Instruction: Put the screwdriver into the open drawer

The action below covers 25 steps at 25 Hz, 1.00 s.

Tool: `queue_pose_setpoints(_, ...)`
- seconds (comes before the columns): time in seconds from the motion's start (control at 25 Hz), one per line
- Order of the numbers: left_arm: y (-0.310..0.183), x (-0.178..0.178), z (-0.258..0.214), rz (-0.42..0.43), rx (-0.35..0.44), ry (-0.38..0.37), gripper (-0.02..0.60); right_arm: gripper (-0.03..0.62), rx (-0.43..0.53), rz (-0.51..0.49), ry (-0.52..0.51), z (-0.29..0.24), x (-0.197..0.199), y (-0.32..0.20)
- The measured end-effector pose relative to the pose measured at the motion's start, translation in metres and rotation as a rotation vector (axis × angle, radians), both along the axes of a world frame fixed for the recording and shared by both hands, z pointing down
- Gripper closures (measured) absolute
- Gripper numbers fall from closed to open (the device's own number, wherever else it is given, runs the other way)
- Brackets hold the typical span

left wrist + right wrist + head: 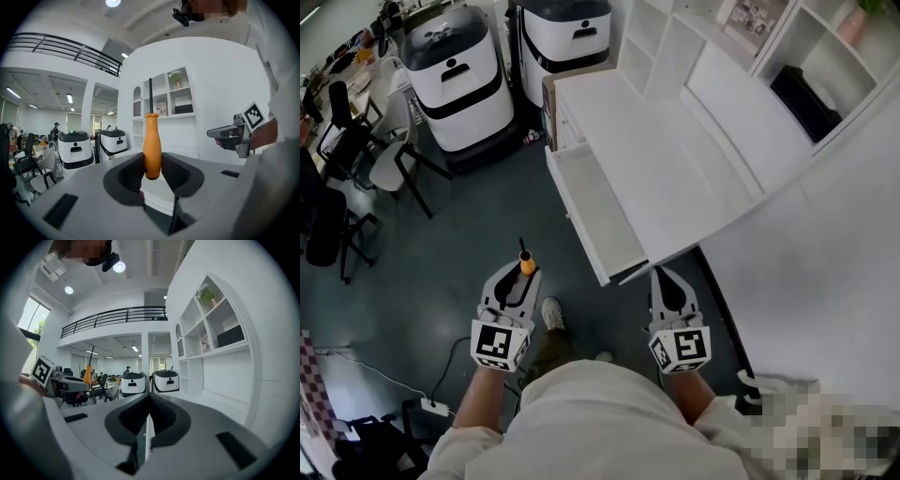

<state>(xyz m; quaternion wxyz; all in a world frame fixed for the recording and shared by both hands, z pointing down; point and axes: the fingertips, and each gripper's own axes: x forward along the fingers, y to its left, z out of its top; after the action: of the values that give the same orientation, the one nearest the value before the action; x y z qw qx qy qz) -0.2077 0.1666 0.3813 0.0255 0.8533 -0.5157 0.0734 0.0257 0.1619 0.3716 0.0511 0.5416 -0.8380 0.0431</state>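
Observation:
The screwdriver has an orange handle and a thin black shaft, and it stands upright in my left gripper, which is shut on the handle. In the left gripper view the handle sits between the dark pads, with the shaft rising above it. The white drawer is pulled open from the desk, ahead of both grippers and to the right of the left one. My right gripper is just below the drawer's near corner, shut and holding nothing. In the right gripper view its jaws meet.
Two white-and-black machines stand on the dark floor beyond the drawer. Black office chairs are at the left. A white desk top and shelving fill the right. A power strip and its cable lie by my feet.

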Motion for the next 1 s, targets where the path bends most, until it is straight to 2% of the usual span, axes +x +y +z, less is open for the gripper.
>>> queue_pose_setpoints(0.28,-0.059,-0.017,0.01,0.049,-0.012,-0.002,0.469,0.591,-0.004,0.049,0.014,0.003,-0.016,-0.051)
queue_pose_setpoints(0.68,-0.147,-0.041,0.008,0.168,-0.018,-0.009,0.469,0.591,0.0,0.156,0.027,-0.008,-0.045,-0.117)
queue_pose_setpoints(1.0,-0.188,-0.034,0.006,0.224,-0.01,-0.026,0.469,0.59,-0.02,0.196,0.03,-0.007,-0.042,-0.139)
